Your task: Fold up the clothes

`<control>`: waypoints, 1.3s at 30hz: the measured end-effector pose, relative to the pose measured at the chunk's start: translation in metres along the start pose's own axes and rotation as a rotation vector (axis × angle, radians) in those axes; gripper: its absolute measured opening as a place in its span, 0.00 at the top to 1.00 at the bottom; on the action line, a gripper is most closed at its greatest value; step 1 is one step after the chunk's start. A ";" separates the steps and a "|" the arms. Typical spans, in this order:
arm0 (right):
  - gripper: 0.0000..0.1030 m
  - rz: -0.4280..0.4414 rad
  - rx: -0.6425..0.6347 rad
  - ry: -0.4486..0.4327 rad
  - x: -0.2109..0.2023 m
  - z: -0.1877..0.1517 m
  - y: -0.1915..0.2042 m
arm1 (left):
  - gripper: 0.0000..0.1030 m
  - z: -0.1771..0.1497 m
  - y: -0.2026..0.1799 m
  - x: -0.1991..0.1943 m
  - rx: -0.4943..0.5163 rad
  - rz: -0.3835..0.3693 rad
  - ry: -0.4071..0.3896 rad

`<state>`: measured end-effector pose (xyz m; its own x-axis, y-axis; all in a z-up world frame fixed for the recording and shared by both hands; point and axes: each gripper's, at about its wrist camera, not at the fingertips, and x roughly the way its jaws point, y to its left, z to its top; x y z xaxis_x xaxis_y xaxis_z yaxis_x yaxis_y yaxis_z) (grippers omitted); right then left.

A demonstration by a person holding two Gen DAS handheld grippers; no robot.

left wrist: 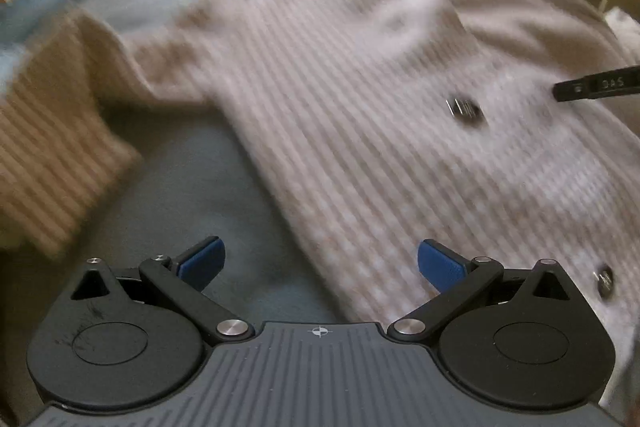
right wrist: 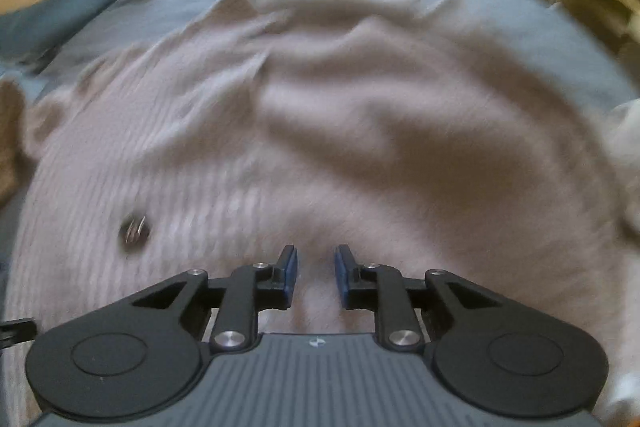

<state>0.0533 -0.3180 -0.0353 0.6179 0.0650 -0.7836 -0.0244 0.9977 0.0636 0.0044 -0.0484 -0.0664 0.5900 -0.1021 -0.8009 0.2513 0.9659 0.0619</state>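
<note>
The cardigan (left wrist: 360, 99), a pale ribbed knit with dark buttons, lies spread on a bed covered by a blue-grey sheet (left wrist: 192, 195). In the left wrist view its near side edge runs diagonally from the middle of the frame toward the camera, and one sleeve (left wrist: 52, 147) hangs folded off to the left, looking tan in shadow. Two buttons show here: one (left wrist: 464, 111) mid-garment, another (left wrist: 604, 281) near the lower right. The left gripper (left wrist: 320, 263) hovers over that edge with its jaws spread wide and nothing between them; the left blue pad is over bare sheet, the right one over the knit. A black finger (left wrist: 596, 87) of the other gripper pokes in from the right edge, something only this view gives.

The right wrist view is blurred and fills mostly with the cardigan's (right wrist: 340, 131) rumpled body, the sheet (right wrist: 540, 27) visible beyond it. Only one button (right wrist: 134, 229) appears, at left. The right gripper (right wrist: 316, 273) sits low over the fabric, jaws narrowly parted; whether they touch cloth I cannot tell. No containers show in either view.
</note>
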 end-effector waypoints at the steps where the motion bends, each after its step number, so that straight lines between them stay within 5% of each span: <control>1: 0.79 0.023 -0.001 -0.022 -0.003 0.007 0.003 | 0.00 0.003 0.000 -0.003 0.001 0.014 -0.035; 6: 0.79 0.148 -0.022 -0.036 0.024 0.042 0.035 | 0.00 0.014 -0.023 0.014 0.071 -0.011 -0.063; 14: 0.83 0.187 0.019 0.004 0.100 0.072 0.047 | 0.00 0.005 -0.020 0.038 0.059 -0.049 -0.039; 17: 0.80 0.111 0.132 -0.061 0.097 0.089 0.024 | 0.00 0.004 -0.016 0.042 0.030 -0.073 -0.031; 23: 0.79 0.290 0.109 0.005 0.094 0.091 0.035 | 0.00 0.002 -0.018 0.042 0.021 -0.080 -0.042; 26: 0.82 0.236 0.068 0.050 0.118 0.090 0.042 | 0.00 0.003 -0.018 0.043 0.026 -0.079 -0.047; 31: 0.79 0.149 0.173 -0.048 0.123 0.111 0.023 | 0.00 0.003 -0.017 0.043 0.036 -0.082 -0.052; 34: 0.78 0.217 0.130 -0.083 0.108 0.117 0.033 | 0.00 0.004 -0.016 0.045 0.033 -0.086 -0.051; 37: 0.73 0.329 0.096 0.016 0.124 0.116 0.050 | 0.00 0.004 -0.018 0.045 0.031 -0.081 -0.051; 39: 0.75 0.289 0.042 0.062 0.145 0.113 0.059 | 0.00 0.004 -0.018 0.045 0.029 -0.080 -0.053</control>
<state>0.2301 -0.2524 -0.0750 0.5406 0.3483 -0.7658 -0.1591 0.9362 0.3135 0.0294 -0.0716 -0.1018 0.6065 -0.1916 -0.7716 0.3208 0.9470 0.0170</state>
